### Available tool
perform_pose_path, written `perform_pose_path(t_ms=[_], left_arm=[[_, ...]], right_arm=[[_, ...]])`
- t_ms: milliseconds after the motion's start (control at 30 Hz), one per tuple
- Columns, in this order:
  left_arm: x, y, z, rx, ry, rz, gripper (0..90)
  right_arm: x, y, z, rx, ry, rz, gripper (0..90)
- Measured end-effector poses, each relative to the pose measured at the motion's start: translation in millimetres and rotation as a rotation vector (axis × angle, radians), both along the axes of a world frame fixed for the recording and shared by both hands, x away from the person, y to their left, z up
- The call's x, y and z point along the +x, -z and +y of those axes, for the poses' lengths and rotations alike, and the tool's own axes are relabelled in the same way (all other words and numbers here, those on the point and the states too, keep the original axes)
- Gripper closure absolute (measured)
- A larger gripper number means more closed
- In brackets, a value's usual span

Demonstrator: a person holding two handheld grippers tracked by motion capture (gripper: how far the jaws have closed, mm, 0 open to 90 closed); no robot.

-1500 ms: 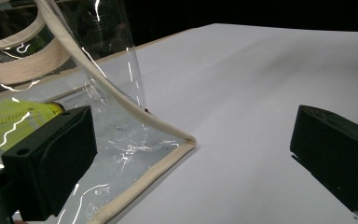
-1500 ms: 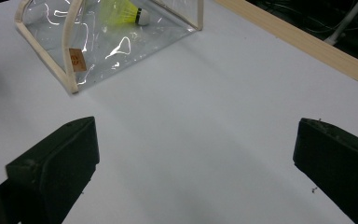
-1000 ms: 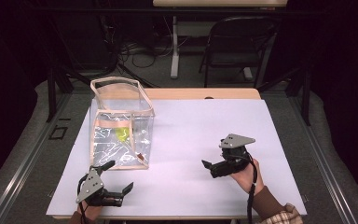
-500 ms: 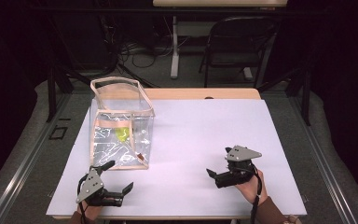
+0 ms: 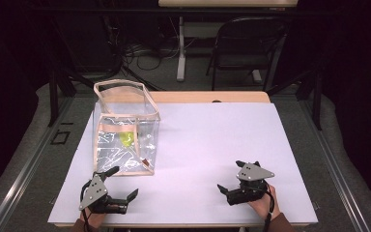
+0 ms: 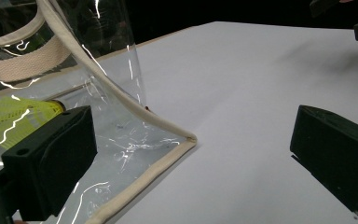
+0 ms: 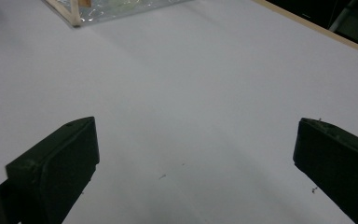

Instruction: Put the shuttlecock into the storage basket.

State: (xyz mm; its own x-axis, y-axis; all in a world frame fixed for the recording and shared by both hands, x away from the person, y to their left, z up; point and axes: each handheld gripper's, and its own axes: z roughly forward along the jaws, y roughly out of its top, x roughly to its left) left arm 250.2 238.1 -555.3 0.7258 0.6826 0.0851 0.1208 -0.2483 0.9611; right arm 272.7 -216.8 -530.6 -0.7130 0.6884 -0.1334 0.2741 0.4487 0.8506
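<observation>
bag (image 5: 125, 128) on table (image 5: 212, 140) left, chair (image 5: 246, 43) behind

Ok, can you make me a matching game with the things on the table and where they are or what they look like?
Things:
1. clear bag
2. yellow thing
3. left tongs
4. right tongs

Places or looks:
A. inside the bag
B. open, right beside the bag's near corner
C. stands on the table's left side, with cream trim
D. open, over bare white table, away from the bag

Pairs: 1-C, 2-A, 3-B, 4-D
</observation>
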Motion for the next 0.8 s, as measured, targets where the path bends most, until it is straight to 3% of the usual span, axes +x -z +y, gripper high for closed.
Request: perform_pose_path(t_ms=[800], left_arm=[[0.5, 0.6, 0.1, 0.001, 0.000, 0.005, 0.3]], right_arm=[[-29.0, 11.2, -13.0, 0.017, 0.021, -0.099, 0.0]])
